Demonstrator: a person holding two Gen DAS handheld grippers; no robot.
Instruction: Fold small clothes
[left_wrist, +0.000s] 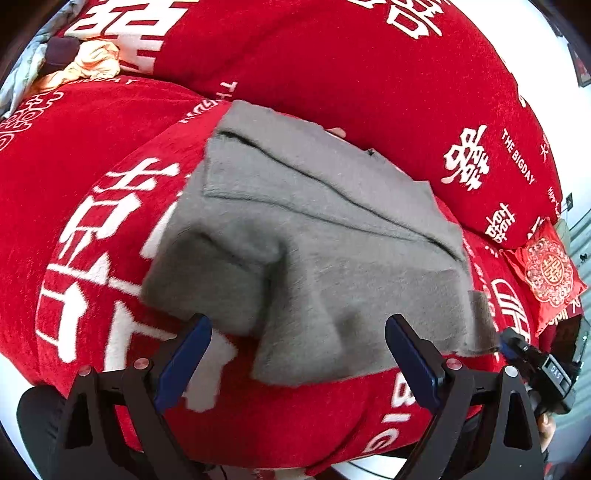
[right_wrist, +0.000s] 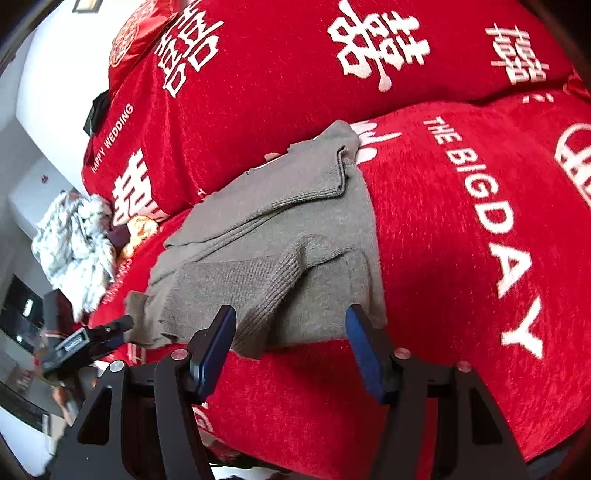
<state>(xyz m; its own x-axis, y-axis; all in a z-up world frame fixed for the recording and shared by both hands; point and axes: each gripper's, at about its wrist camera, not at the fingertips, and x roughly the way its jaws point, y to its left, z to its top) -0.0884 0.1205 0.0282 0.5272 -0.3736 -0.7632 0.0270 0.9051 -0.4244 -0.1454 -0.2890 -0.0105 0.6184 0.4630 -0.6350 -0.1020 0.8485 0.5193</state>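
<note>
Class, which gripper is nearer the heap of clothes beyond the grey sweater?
Left. The left gripper is at the grey sweater's edge on the side toward the heap of clothes; the right gripper is at the opposite side.

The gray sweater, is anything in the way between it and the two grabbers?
Nothing visible is. The gray sweater lies partly folded on the red cover. The left gripper has its jaws wide open just short of the near hem, and the right gripper is open at the other near edge, with only bare cover between.
</note>
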